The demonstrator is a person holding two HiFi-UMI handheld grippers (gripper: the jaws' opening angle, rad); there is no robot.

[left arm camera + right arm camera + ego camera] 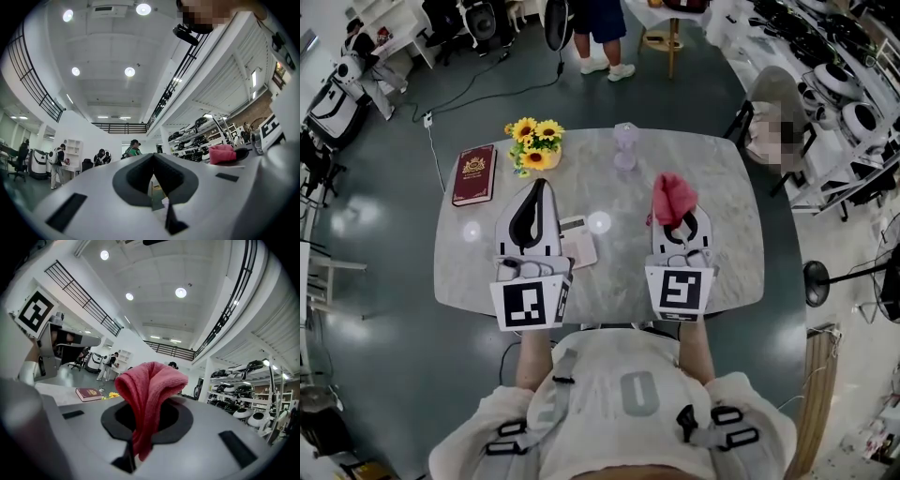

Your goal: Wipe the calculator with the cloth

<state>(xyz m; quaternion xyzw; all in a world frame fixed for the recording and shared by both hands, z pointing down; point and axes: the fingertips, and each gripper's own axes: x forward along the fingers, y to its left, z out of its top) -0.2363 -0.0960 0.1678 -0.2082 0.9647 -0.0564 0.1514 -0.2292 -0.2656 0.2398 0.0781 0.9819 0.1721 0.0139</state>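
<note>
A pale calculator [579, 246] lies on the grey marble table [722, 216], just right of my left gripper [541, 185] and partly hidden by its body. That gripper is shut with nothing in it; in the left gripper view its jaws [153, 176] meet, pointing slightly up. A little above the table, my right gripper [679, 223] is shut on a red cloth [672, 197], which bunches up out of the jaws. In the right gripper view the cloth [150, 385] hangs folded between the pads. The cloth [221, 153] also shows at the right of the left gripper view.
At the table's far left lie a dark red book [474, 174] and a pot of yellow flowers [534, 142]. A pale purple glass [625, 145] stands at the far middle. A person [600, 28] stands beyond the table; a chair [769, 112] is at its right.
</note>
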